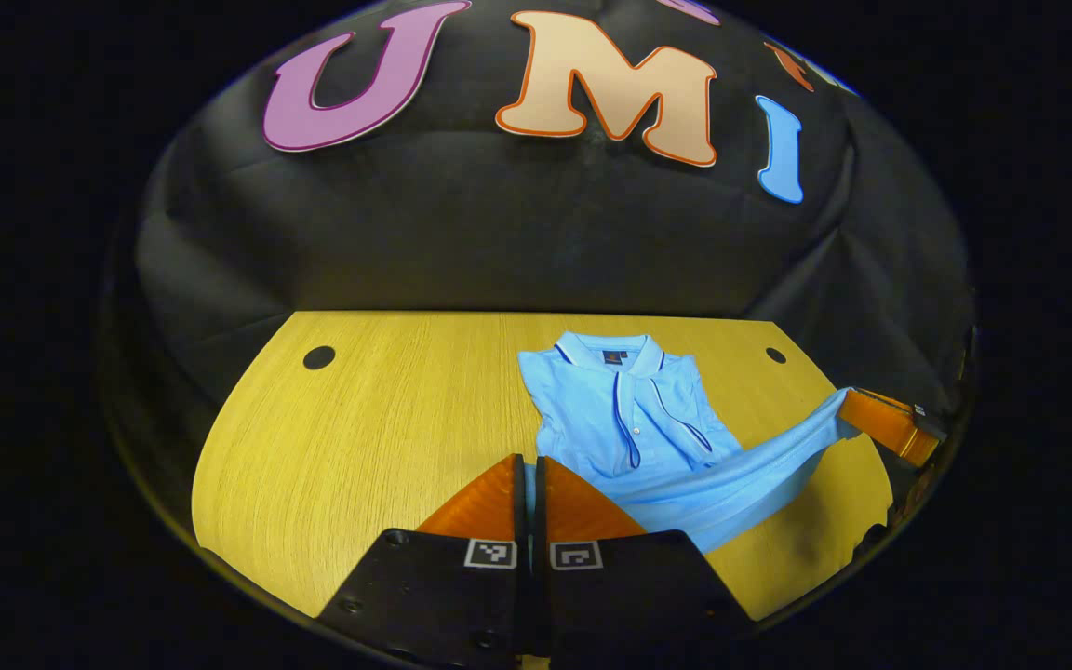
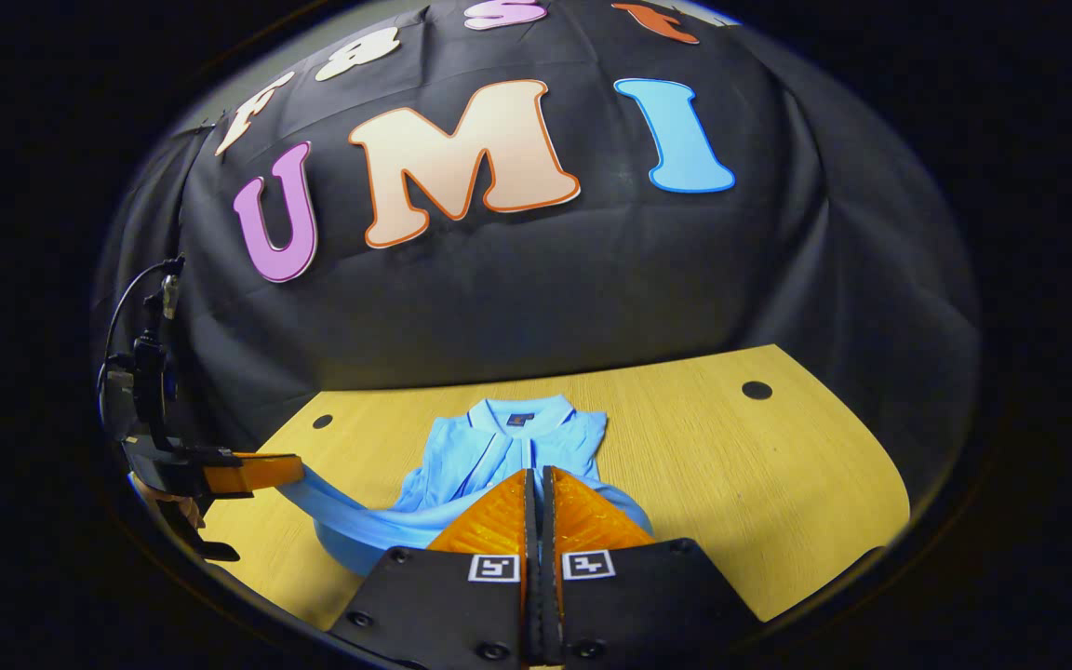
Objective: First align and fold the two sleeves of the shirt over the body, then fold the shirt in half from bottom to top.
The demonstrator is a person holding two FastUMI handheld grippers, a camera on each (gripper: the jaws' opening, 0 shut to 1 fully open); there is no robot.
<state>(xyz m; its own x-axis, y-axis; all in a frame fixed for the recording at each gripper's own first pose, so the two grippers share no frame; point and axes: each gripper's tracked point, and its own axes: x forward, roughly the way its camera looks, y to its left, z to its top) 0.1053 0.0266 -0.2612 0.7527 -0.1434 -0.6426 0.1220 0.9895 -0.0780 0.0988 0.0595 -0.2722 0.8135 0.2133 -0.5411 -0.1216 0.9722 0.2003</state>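
1. Wood-grain table (image 1: 359, 447), yellowish, with a rounded front edge and a dark round hole (image 1: 319, 357) near each far corner; black cloth wall (image 1: 499, 242) hangs behind it and wraps round both sides.
2. I see the light blue shirt (image 1: 629, 419) lying collar-away on the table's far half, sleeves already folded in over the body, collar (image 1: 610, 352) flat and trimmed with a dark line.
3. In the left gripper view, my left gripper (image 1: 530, 465) has its fingers clenched on the shirt's lower edge, cloth caught between them. From there the hem stretches off as a taut band to the right gripper (image 1: 857, 409), which pinches the other corner at the table's right edge.
4. In the right gripper view, my right gripper (image 2: 537, 479) is likewise clamped on the cloth, and the band runs left to the other gripper (image 2: 289, 473), with its camera body and cables (image 2: 140, 372) above it and a bit of the hand under it.
5. The lifted hem hides the shirt's lower part in both views; the fingers cover the grip points themselves.
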